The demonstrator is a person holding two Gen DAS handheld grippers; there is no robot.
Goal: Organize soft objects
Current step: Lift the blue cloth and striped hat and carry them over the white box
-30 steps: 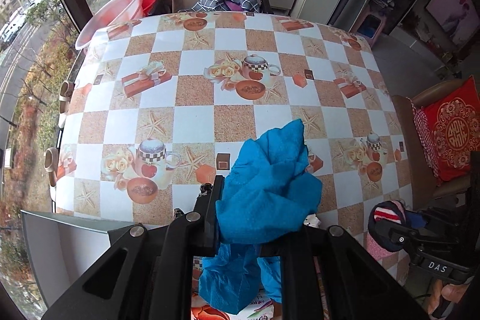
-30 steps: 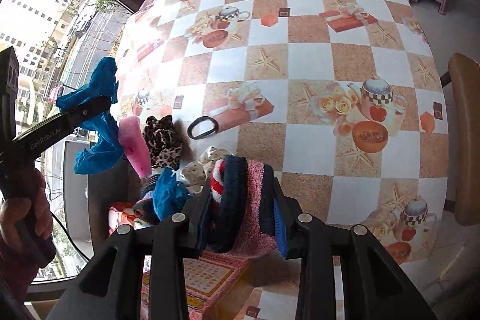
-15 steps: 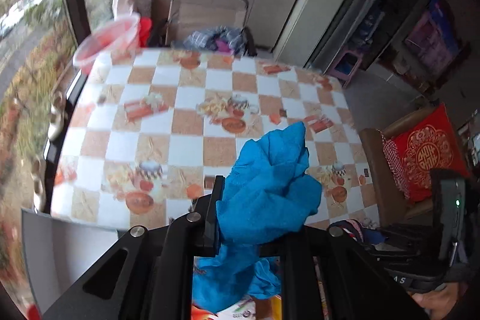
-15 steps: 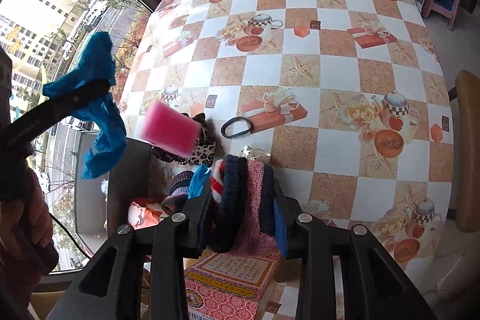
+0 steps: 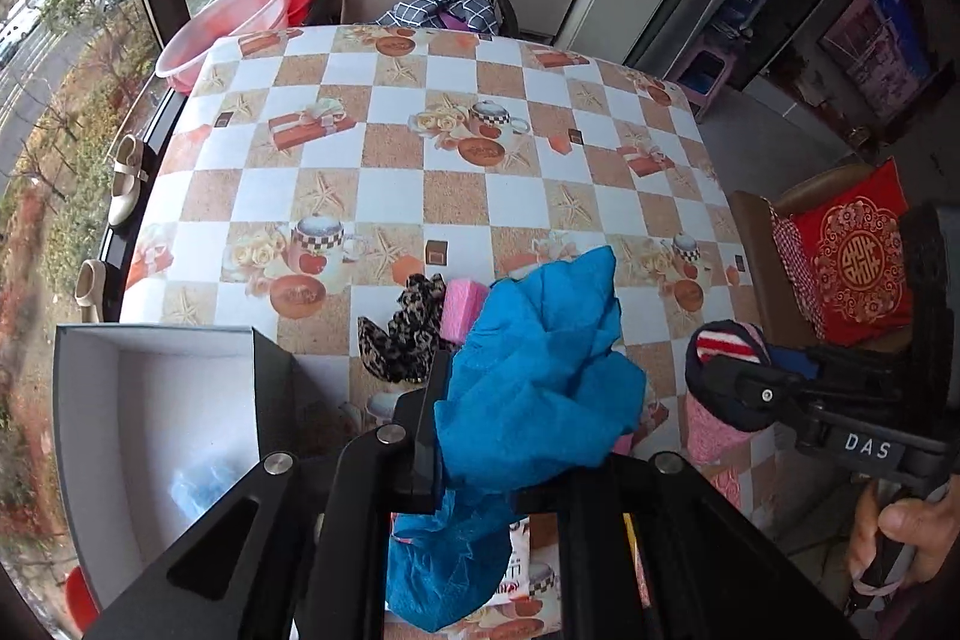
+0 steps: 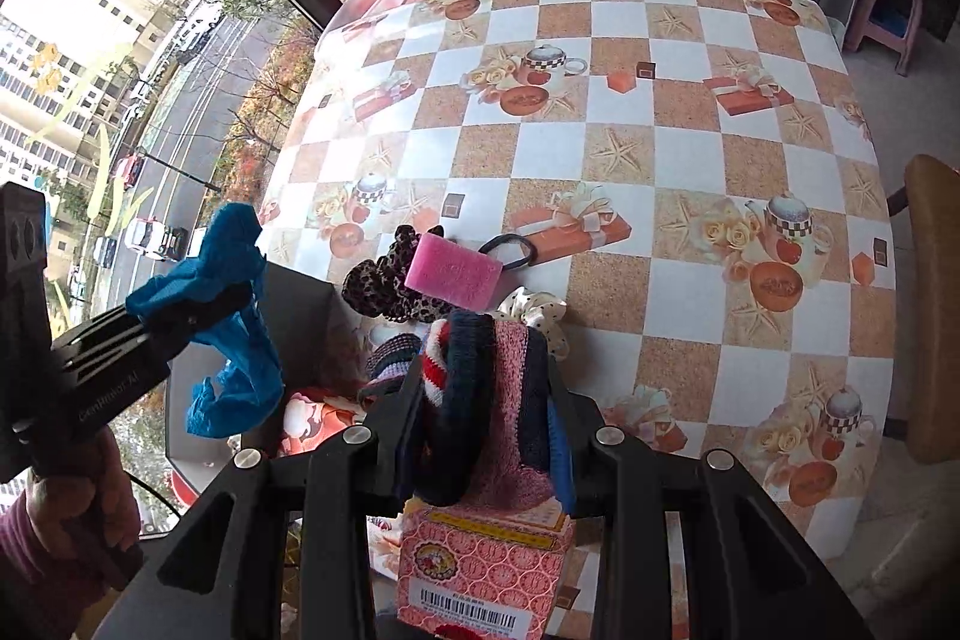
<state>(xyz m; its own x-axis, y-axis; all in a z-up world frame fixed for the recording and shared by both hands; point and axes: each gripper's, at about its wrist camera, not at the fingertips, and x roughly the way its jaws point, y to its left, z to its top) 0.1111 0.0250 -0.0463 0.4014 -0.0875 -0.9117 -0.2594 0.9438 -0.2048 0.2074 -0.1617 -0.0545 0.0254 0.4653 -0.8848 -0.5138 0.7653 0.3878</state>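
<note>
- Your left gripper holds the blue cloth above the near edge of the worktop, just right of the open grey box at the near-left corner. Judging from that, the step in hand is carrying the cloth to the box, so swing left until it hangs over the white floor.
- Lower before letting go: the loose tail droops below the fingers and could catch on the box wall.
- The left fingers are clamped fully closed on the bunched cloth, pinching it near its middle.
- Your right gripper hangs over the near edge too, above a pink patterned carton. Its fingers are closed on a rolled knit sock, striped navy, pink and red, which fills the gap between them.
- Keep the two grippers apart as you cross.
- The pink sponge, leopard-print scrunchie, black hair tie and dotted scrunchie lie on the worktop, not yet sorted.
</note>
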